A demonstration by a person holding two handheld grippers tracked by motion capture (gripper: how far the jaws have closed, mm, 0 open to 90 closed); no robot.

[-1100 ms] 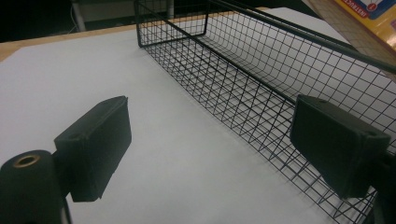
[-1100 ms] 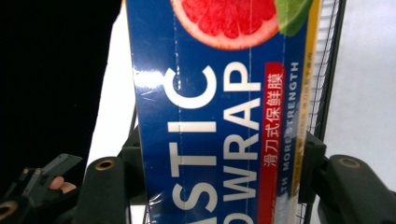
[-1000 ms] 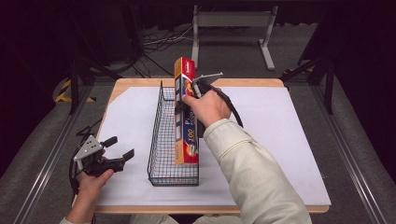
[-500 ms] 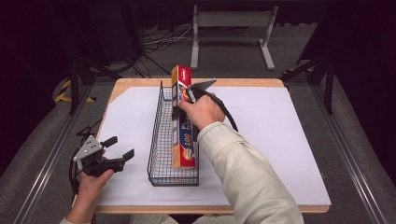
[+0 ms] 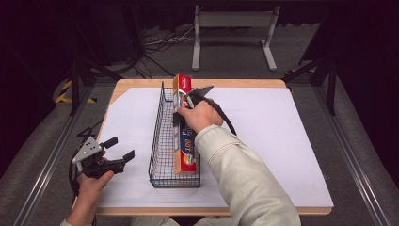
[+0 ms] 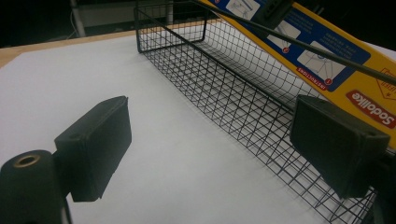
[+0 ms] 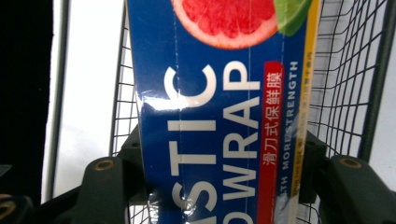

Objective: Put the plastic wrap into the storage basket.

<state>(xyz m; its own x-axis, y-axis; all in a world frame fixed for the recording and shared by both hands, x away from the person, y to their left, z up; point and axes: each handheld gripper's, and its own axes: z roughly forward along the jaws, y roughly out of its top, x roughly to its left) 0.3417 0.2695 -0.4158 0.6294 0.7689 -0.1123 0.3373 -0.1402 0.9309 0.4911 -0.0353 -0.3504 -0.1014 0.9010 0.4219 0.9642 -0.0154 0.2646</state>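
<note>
Plastic wrap box, long and blue with a yellow edge, lay lengthwise in a black wire basket on the table, whose wooden top was covered by a white sheet. The box leaned against the basket's right side, and its far end, printed with a grapefruit slice, rose above the basket's far rim. The basket stood left of the table's middle, its long axis running away from the person.

A cream sleeve reached in from the bottom of the high view, its hand over the far half of the box. The right gripper pinched the box across its width; in the right gripper view the two jaws pressed against either edge of the printed face, with basket mesh behind.

Near the table's front left corner, the left gripper hung just above the sheet, well apart from the box, its jaws spread wide with nothing between them. In the left gripper view they pointed toward the basket's near wall, beyond which the box's yellow back panel slanted.
</note>
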